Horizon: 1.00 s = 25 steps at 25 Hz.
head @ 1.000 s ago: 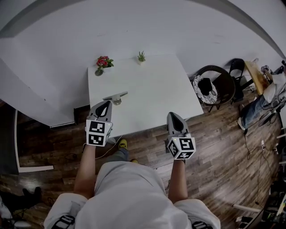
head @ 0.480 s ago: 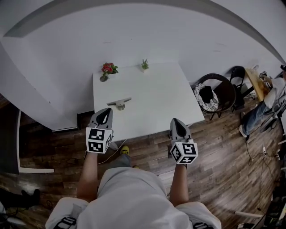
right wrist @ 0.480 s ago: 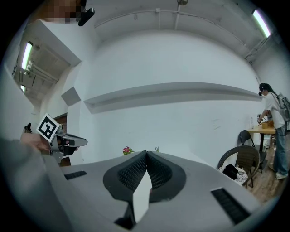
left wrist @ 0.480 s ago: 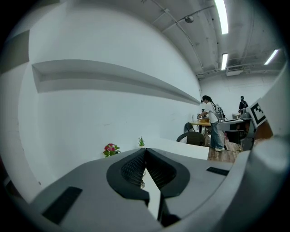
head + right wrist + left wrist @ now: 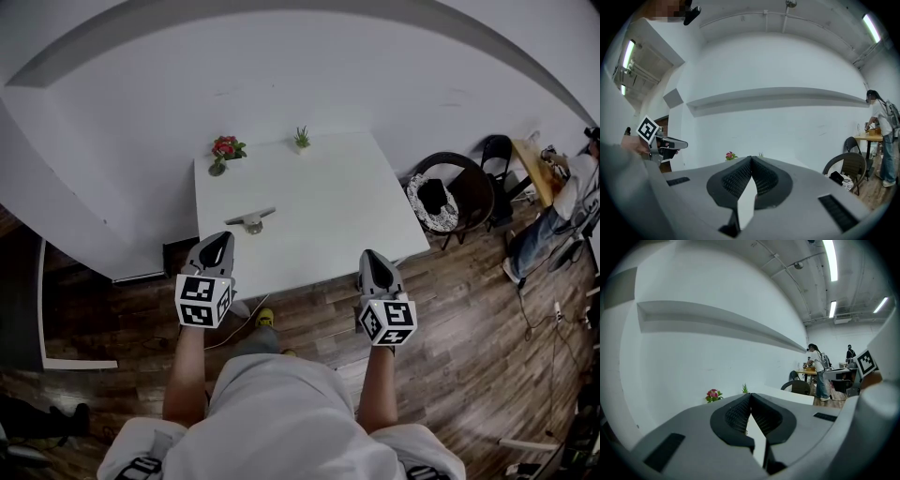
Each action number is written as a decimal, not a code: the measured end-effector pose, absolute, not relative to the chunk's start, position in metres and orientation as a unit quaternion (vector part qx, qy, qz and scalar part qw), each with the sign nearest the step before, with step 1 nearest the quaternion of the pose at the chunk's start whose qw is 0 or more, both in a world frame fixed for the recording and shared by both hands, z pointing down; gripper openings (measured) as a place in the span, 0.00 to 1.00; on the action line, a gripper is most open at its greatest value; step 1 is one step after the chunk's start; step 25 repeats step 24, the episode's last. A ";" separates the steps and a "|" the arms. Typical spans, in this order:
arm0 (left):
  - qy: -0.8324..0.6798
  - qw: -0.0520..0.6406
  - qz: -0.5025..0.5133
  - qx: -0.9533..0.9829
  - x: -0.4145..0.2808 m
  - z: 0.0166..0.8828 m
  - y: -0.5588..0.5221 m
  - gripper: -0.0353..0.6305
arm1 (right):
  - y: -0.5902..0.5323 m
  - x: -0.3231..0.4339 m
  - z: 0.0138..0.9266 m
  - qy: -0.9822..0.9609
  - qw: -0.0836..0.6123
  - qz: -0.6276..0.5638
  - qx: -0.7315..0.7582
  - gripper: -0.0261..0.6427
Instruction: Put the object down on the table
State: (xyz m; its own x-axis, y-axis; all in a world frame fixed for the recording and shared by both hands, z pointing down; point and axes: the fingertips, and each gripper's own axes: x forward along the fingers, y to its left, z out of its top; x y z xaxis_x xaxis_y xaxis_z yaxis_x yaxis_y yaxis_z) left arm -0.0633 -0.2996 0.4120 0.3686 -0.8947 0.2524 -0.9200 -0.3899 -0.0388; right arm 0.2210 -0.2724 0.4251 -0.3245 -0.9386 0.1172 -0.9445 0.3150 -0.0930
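- The small grey object was too small to identify.
- It looked like a flat bar on a round base, lying near-left on the white table.
- The left gripper and right gripper had their fingers clenched on nothing.

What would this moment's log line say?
left tongs: shut, empty | right tongs: shut, empty | grey object: lying on table

The left hand-held gripper and right hand-held gripper have drawn back from the table.
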 end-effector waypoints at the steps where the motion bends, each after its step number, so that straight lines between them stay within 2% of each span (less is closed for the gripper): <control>1: -0.549 0.052 0.116 0.826 -0.064 0.411 -0.300 0.08 | -0.273 0.221 0.426 -0.810 0.021 0.072 0.582 0.05; 25: -0.545 0.048 0.112 0.830 -0.069 0.407 -0.297 0.08 | -0.274 0.206 0.424 -0.813 0.027 0.057 0.579 0.05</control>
